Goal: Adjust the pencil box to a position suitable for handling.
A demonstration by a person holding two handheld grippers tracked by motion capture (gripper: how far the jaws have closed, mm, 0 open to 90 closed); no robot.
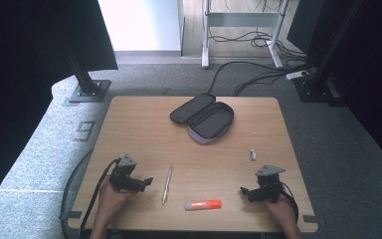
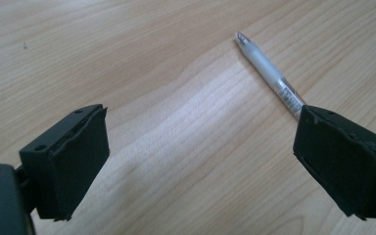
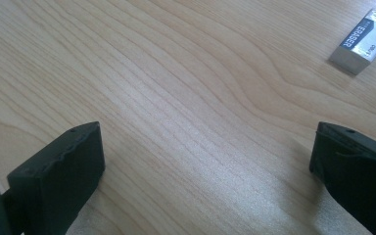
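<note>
On the wooden table (image 1: 144, 134) lie a silver pen (image 1: 167, 184), an orange marker (image 1: 203, 204) and a small white eraser (image 1: 252, 154). A black pencil case (image 1: 202, 117) lies unzipped at the far middle. My left gripper (image 1: 149, 181) is held just left of the pen, jaws open with nothing between them. In the left gripper view the pen (image 2: 269, 74) runs behind the right jaw. My right gripper (image 1: 242, 191) sits at the near right, open and empty, pointing left toward the marker. The eraser (image 3: 363, 40) lies beyond the right gripper's right jaw.
Two black stand bases (image 1: 87, 89) rest on the grey carpet beyond the table's far corners. Cables (image 1: 258, 69) trail across the floor behind the table. The table's middle is bare wood between the pencil case and the near items.
</note>
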